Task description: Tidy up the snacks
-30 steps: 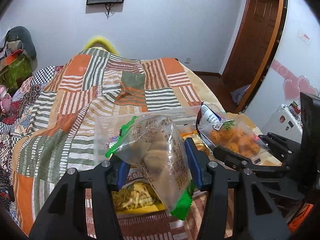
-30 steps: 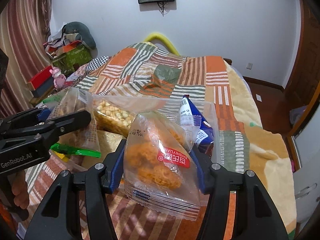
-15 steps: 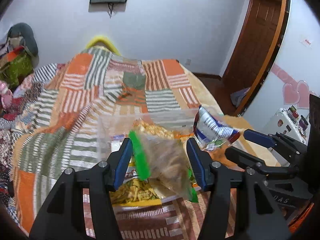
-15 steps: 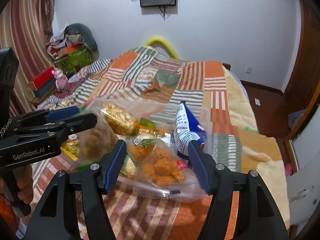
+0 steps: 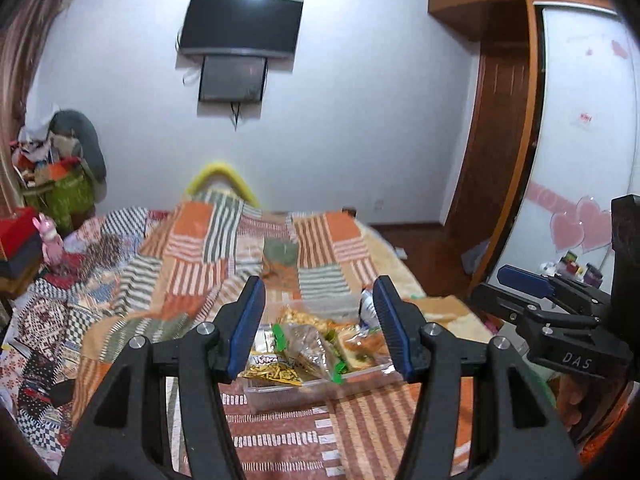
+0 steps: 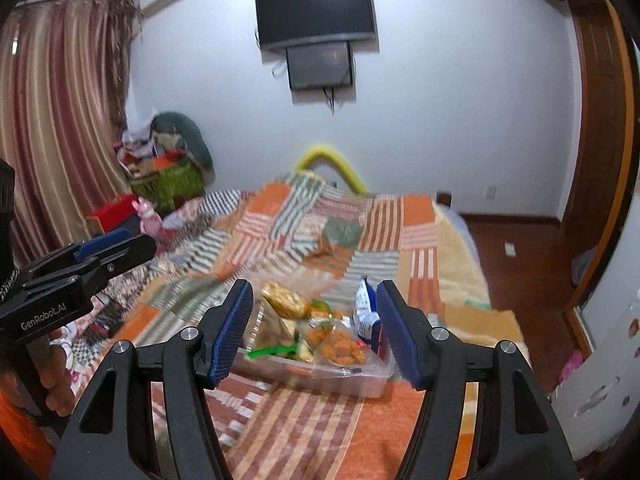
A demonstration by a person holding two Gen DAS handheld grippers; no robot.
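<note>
Snacks sit in the tub on the bed; both claws gape empty, likely finished.

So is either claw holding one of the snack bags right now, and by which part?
Neither. The left claw and right claw are both open and empty; the snack bags lie in the clear plastic container.
</note>
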